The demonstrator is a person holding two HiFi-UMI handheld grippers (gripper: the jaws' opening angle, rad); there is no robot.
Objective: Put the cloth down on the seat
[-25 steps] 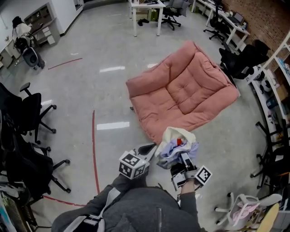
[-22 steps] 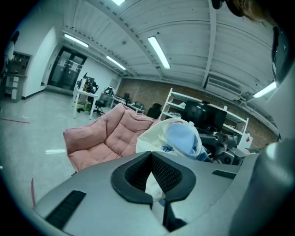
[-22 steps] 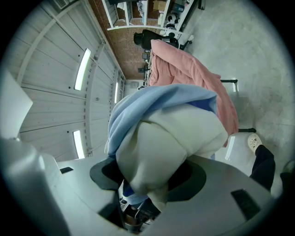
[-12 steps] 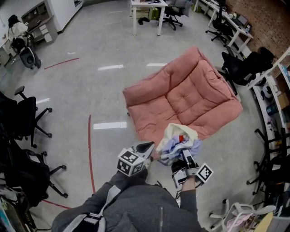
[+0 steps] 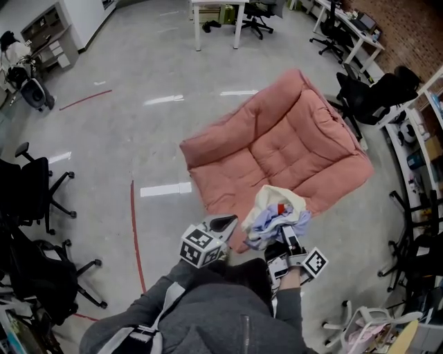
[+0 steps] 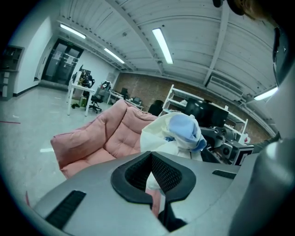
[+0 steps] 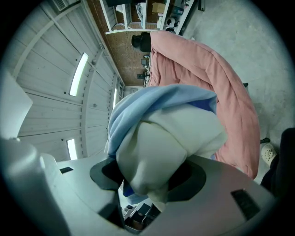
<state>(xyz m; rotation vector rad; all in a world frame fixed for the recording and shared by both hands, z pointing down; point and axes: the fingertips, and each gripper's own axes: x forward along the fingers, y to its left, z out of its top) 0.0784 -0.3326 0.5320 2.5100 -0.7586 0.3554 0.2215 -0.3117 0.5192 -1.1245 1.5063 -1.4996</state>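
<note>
A pink cushioned seat (image 5: pixel 277 148) lies on the grey floor ahead of me, its backrest folded up at the far right. My right gripper (image 5: pixel 285 236) is shut on a bunched cream and light-blue cloth (image 5: pixel 277 213), which hangs over the seat's near edge. In the right gripper view the cloth (image 7: pixel 170 138) fills the space between the jaws of the right gripper (image 7: pixel 152 182), with the seat (image 7: pixel 216 87) behind it. My left gripper (image 5: pixel 223 223) hovers just left of the cloth without touching it. The left gripper (image 6: pixel 153 173) has its jaws nearly together with nothing between them.
Black office chairs (image 5: pixel 31 190) stand at the left, and more black chairs (image 5: pixel 374 93) at the right by shelving (image 5: pixel 422 138). A white table (image 5: pixel 214 10) is at the far end. A red tape line (image 5: pixel 135 228) runs along the floor on the left.
I have moved forward toward the seat, so it sits closer and the cloth now overlaps its near edge. Both grippers keep their pose; the right still holds the cloth.
</note>
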